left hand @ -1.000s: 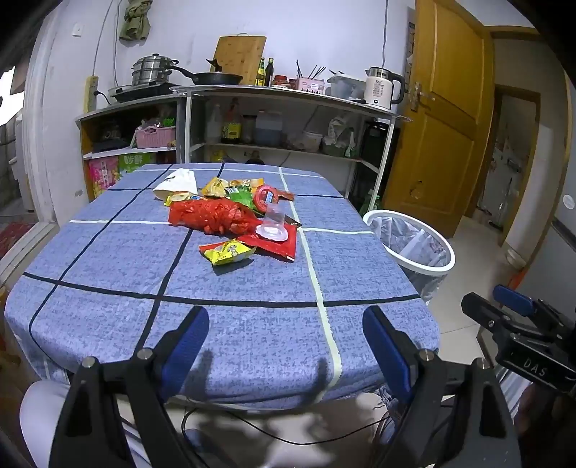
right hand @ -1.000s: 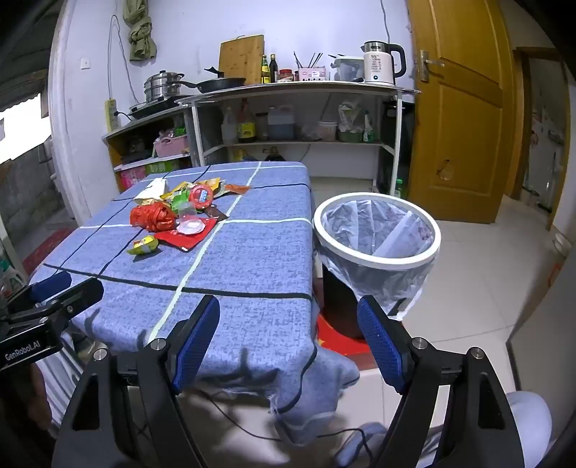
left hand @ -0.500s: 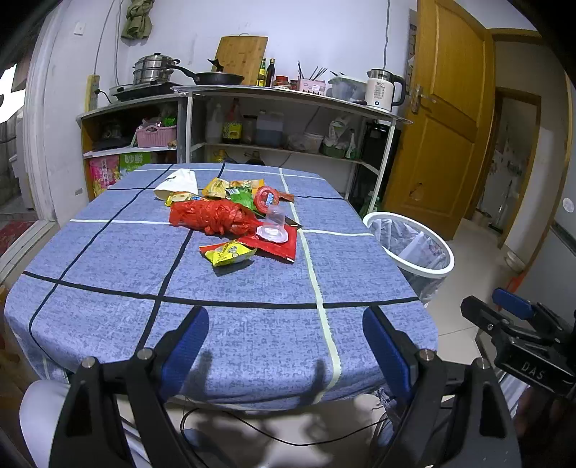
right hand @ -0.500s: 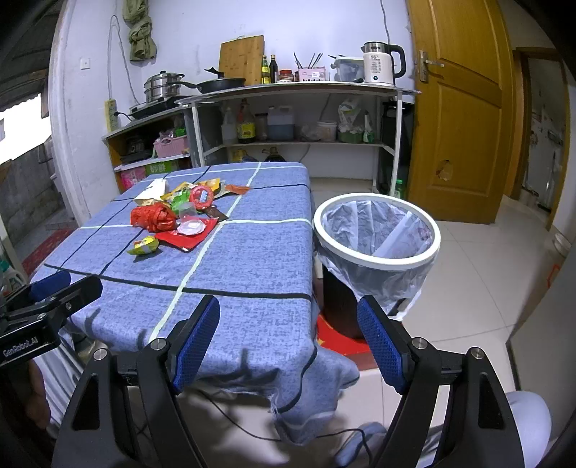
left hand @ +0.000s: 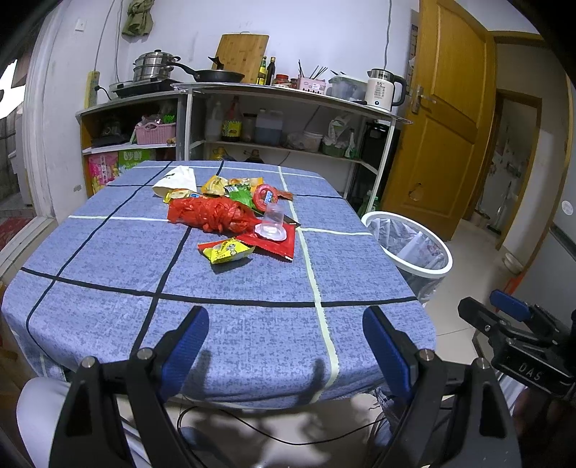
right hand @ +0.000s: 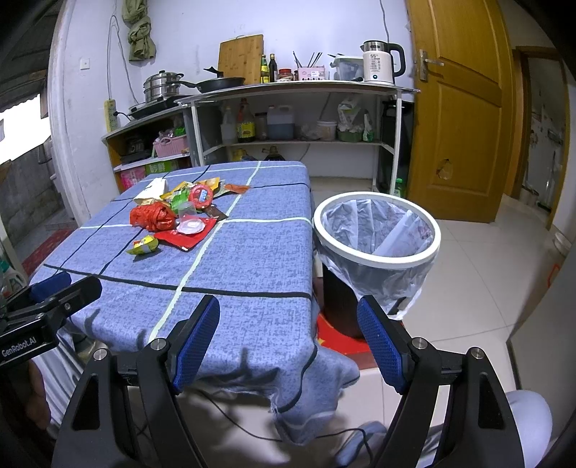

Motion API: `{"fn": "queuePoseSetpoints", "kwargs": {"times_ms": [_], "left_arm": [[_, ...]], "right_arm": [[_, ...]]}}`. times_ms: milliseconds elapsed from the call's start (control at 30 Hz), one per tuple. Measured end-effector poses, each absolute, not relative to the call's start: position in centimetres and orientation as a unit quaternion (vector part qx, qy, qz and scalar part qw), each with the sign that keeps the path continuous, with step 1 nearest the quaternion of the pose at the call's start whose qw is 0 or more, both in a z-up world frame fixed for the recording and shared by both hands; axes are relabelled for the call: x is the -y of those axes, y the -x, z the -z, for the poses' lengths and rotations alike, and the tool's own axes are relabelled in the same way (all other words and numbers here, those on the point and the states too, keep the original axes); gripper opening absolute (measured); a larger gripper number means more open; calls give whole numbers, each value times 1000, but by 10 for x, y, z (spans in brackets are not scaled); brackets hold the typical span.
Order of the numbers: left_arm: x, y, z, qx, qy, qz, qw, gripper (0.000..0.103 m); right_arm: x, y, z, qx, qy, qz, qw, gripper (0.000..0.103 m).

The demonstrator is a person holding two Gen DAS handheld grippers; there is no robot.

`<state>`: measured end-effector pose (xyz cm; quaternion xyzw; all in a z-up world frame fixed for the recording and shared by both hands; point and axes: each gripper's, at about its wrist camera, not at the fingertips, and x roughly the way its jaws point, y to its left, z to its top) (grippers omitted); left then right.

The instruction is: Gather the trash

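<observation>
hovering left gripper (left hand: 284, 334), right gripper (right hand: 288, 324), jaws spread

White walls (left hand: 324, 32), wooden door (left hand: 446, 118), tiled floor (right hand: 478, 288)

A bench (left hand: 118, 252) covered in a blue cloth with dark and pale grid lines. Behind it, against the wall, a metal shelf unit (left hand: 288, 97) carries a white electric kettle (left hand: 383, 90), a black frying pan (left hand: 216, 75), a steel steamer pot (left hand: 153, 68) and an upright wooden cutting board (left hand: 244, 50). A yellow wooden door (left hand: 446, 118) stands at right.
</observation>
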<state>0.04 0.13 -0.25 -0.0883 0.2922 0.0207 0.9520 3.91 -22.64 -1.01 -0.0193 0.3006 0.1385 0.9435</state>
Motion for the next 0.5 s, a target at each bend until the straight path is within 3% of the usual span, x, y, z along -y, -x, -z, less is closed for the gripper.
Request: {"fn": "queuePoseSetpoints", "kwargs": {"times_ms": [500], "left_arm": [[1,0,5,-292,89,-19,952,88]], "right_arm": [[224,-41,14,-303,19,-139,943,79]]}}
